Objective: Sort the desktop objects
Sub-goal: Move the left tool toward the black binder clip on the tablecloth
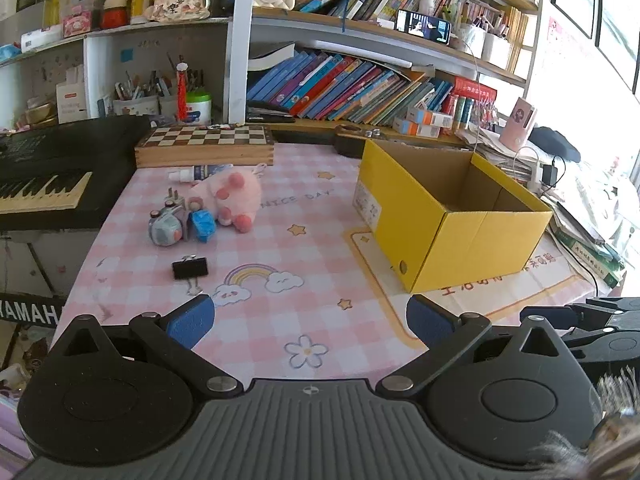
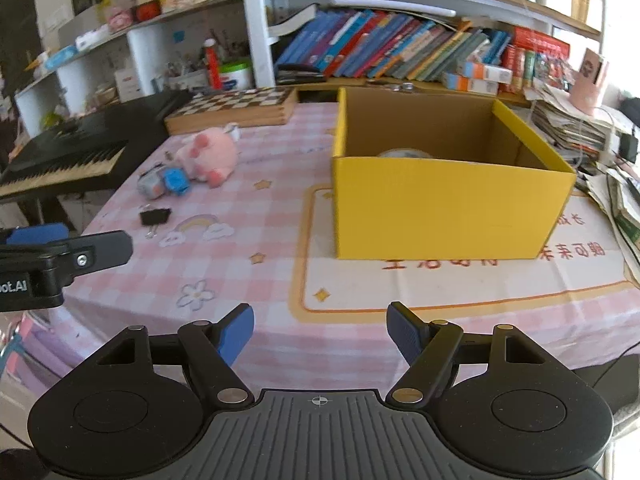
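A pink plush toy [image 1: 230, 196] lies on the pink checked tablecloth [image 1: 304, 240], with a blue toy [image 1: 203, 225], a grey toy [image 1: 165, 229] and a white plug [image 1: 175, 200] beside it. A black binder clip [image 1: 190, 269] lies nearer me. A small white bottle [image 1: 200, 172] lies by the chessboard box. An open yellow cardboard box [image 1: 452, 216] stands to the right; the right wrist view shows the box [image 2: 444, 208] with a pale round thing [image 2: 404, 153] inside. My left gripper [image 1: 310, 320] is open and empty above the near table edge. My right gripper [image 2: 320, 334] is open and empty in front of the box.
A wooden chessboard box [image 1: 206, 146] and a black keyboard [image 1: 48, 172] stand at the back left. Bookshelves [image 1: 360, 88] fill the back. Stacked papers and books [image 1: 588, 236] lie right of the yellow box. The left gripper also shows at the left of the right wrist view [image 2: 60, 256].
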The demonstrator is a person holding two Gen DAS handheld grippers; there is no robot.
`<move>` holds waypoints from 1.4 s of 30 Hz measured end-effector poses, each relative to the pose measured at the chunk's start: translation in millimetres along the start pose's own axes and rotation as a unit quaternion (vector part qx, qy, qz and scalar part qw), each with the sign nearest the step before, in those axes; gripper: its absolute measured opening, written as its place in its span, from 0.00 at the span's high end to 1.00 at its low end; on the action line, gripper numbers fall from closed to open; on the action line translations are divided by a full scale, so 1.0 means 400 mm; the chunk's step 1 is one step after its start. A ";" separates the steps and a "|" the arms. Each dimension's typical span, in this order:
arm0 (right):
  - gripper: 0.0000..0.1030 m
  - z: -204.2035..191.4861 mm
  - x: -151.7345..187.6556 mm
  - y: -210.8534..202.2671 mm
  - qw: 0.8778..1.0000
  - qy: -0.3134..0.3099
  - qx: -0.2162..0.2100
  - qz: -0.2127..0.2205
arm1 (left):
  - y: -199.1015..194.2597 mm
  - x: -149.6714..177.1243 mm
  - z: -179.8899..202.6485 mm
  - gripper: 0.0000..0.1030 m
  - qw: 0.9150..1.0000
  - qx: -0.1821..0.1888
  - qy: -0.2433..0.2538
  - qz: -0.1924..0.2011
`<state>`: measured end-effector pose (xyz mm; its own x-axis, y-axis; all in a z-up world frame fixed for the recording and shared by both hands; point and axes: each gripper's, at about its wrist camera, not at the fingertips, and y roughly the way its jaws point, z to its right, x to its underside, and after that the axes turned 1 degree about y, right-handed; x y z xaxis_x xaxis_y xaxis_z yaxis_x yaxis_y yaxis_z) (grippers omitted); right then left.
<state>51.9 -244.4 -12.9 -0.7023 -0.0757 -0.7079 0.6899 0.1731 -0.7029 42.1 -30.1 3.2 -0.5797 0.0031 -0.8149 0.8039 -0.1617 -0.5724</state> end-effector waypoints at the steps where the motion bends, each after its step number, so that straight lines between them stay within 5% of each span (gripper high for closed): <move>1: 0.27 -0.011 0.003 -0.001 1.000 -0.003 -0.001 0.000 | -0.003 0.002 -0.007 0.00 1.000 0.000 0.000 0.000; 24: 0.27 -0.193 0.010 0.033 0.997 -0.042 -0.056 -0.013 | -0.067 0.043 -0.177 0.00 0.999 -0.030 -0.033 0.008; 42: 0.27 -0.256 -0.016 0.046 0.996 -0.072 -0.054 -0.007 | -0.070 0.035 -0.231 0.00 0.998 -0.035 -0.045 0.013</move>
<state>50.8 -140.1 -14.2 -0.6741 -0.2174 -0.7060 0.6515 0.2755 -0.7069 23.8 65.6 -0.8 -0.5661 -0.0887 -0.8195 0.8239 -0.0914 -0.5593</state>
